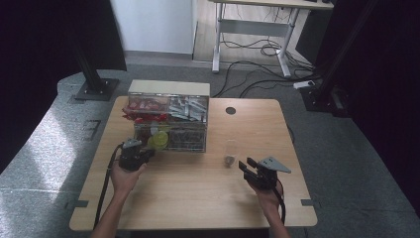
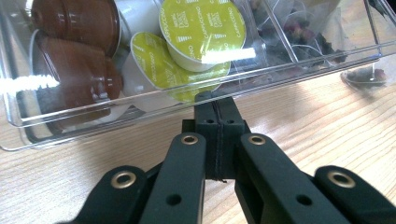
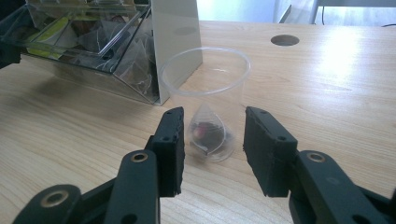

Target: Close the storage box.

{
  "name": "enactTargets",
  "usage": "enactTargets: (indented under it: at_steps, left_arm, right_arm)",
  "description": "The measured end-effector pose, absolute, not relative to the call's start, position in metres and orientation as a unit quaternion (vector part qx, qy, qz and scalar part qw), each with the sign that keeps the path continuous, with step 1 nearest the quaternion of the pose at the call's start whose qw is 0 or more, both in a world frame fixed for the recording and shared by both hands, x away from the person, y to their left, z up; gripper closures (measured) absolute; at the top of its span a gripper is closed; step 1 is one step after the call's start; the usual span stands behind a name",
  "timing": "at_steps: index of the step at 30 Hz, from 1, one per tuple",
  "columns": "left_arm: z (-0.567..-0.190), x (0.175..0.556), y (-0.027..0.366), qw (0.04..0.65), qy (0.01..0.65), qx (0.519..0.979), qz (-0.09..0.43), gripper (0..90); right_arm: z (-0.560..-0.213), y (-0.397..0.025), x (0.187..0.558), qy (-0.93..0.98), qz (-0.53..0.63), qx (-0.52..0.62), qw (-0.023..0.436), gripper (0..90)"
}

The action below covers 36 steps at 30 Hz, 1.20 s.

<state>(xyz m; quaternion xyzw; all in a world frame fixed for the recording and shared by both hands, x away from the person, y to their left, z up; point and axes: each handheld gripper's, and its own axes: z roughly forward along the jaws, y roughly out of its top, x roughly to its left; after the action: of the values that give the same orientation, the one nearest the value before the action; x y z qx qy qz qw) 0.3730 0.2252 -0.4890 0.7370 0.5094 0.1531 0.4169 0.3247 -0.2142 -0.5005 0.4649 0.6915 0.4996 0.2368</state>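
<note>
A clear drawer organizer [image 1: 168, 106] stands at the back left of the wooden table [image 1: 198, 198]. Its bottom drawer [image 2: 303, 70] holds yellow-green capsules [image 2: 201, 28], brown capsules [image 2: 74, 70] and tea bags [image 2: 303, 28]. My left gripper [image 2: 217, 100] is shut, jaws pressed together, tips against the drawer's clear front wall; in the high view it [image 1: 144, 151] sits at the organizer's lower left. A clear plastic cup [image 3: 205, 88] with one tea bag [image 3: 208, 133] inside stands upright just beyond my open right gripper [image 3: 212, 119], whose jaws flank it without touching. In the high view the cup [image 1: 230, 152] stands left of this gripper [image 1: 246, 167].
A round cable hole [image 1: 230, 110] lies in the table behind the cup. The organizer's corner [image 3: 159, 56] stands close to the cup's left. Past the table are a white desk frame [image 1: 257, 29], floor cables [image 1: 257, 69] and black stands [image 1: 94, 79].
</note>
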Motion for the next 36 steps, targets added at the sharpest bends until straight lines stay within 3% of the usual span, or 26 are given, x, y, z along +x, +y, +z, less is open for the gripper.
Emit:
enactTargets:
  at_steps: [29,36]
  left_arm:
    - [-0.5,0.365,0.222,0.429,0.5,0.739,0.143,90.0]
    - [-0.499,0.356,0.22,0.449,0.478,0.74,0.147,70.1]
  right_arm:
    - [-0.501,-0.215,0.324,0.691,0.5,0.465,0.239,57.6]
    - [-0.5,-0.216,0.322,0.689,0.502,0.462,0.246,53.5]
